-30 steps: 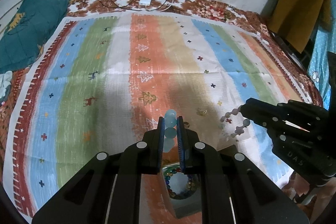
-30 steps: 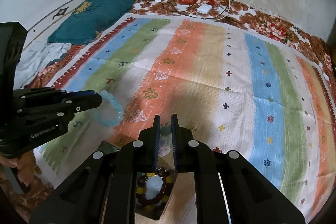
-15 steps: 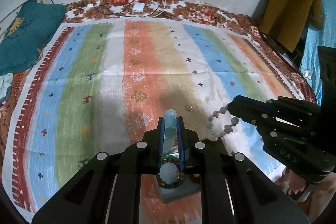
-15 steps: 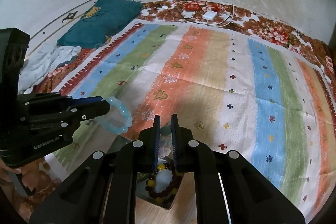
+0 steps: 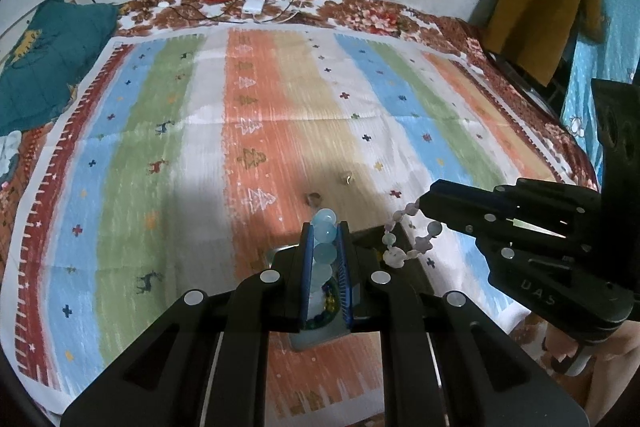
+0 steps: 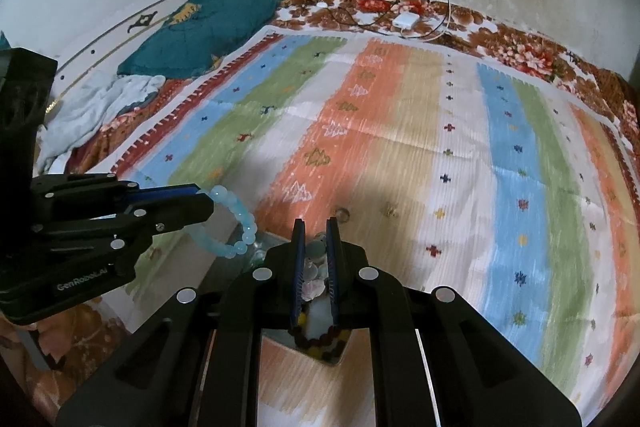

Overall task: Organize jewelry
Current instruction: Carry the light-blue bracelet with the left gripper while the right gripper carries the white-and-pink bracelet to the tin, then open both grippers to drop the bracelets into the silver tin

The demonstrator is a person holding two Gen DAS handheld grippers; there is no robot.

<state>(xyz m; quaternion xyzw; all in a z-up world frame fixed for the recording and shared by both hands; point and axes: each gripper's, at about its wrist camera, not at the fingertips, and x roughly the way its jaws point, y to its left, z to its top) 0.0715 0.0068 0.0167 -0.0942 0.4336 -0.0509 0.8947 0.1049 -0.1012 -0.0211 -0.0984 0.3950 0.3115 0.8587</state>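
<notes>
Two beaded bracelets hang over the striped blanket (image 5: pixel 168 155), each pinched in one gripper; we take the blanket as our landmark. Lying on it, at its near end, is a grey tray (image 5: pixel 412 267). We see only its corners and a strip of floor past the gripper bodies, so its outline and compartments cannot be made out. Inside it we glimpse a dark bracelet with yellow beads (image 6: pixel 320 341) in the right wrist view and a strand of small multicoloured beads (image 5: pixel 328 303) in the left wrist view, both largely hidden.

We see the left gripper (image 5: pixel 325 227) clenched on the pale blue bracelet (image 6: pixel 236 223). In the right wrist view the loop hangs from the fingertips, its plane near upright and its long axis running down toward the tray's left edge. In the left wrist view only a column of its beads shows between the fingers, pointing away along the orange stripe.

The right gripper (image 6: pixel 316 231) grips the pink and pale green bracelet (image 5: pixel 404 243). Its loop droops from the fingertips above the tray's far right corner. In its own camera only a few blurred beads show between the jaws.

Farther up the blanket, beyond the tray, lie two small pieces (image 5: pixel 349 178), too blurred for us to identify.
</notes>
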